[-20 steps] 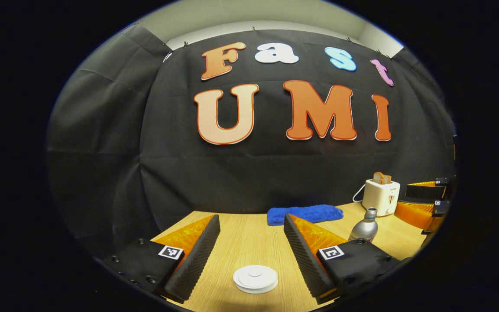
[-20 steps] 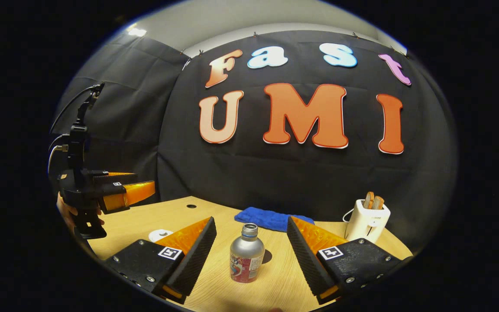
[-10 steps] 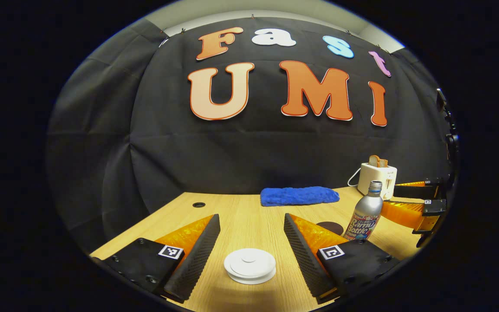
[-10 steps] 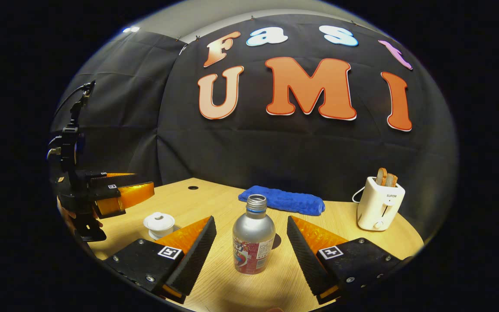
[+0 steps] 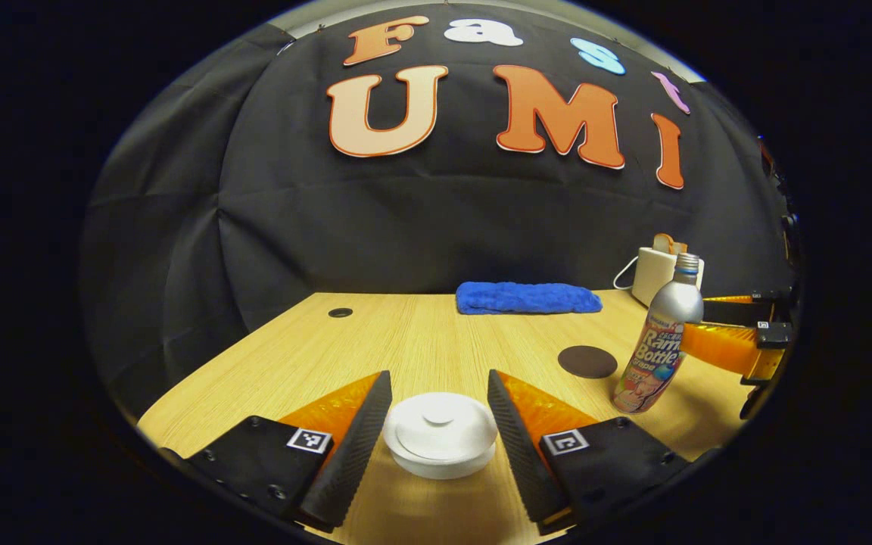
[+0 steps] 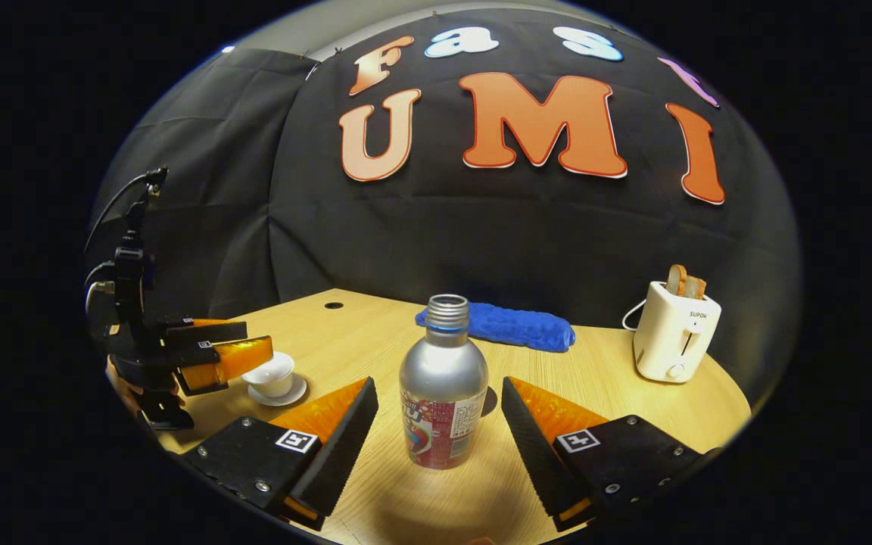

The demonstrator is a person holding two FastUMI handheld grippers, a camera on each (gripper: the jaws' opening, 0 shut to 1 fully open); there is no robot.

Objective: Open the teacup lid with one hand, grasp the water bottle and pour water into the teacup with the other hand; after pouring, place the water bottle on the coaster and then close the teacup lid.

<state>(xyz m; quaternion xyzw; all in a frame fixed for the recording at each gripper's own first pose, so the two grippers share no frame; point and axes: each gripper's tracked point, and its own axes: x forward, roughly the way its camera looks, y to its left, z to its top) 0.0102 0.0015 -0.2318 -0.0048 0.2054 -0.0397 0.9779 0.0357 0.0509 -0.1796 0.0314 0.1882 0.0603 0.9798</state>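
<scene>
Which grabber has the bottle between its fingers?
The right gripper. The water bottle stands between its open fingers, untouched. The left gripper brackets the lidded teacup instead.

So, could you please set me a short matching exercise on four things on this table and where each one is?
Things:
1. teacup
2. water bottle
3. blue towel
4. toaster

Places:
A. at the back of the table, by the black cloth
B. between the left gripper's open fingers
C. at the table's right end, bread in its slots
D. between the right gripper's open fingers

Pairs: 1-B, 2-D, 3-A, 4-C
</scene>
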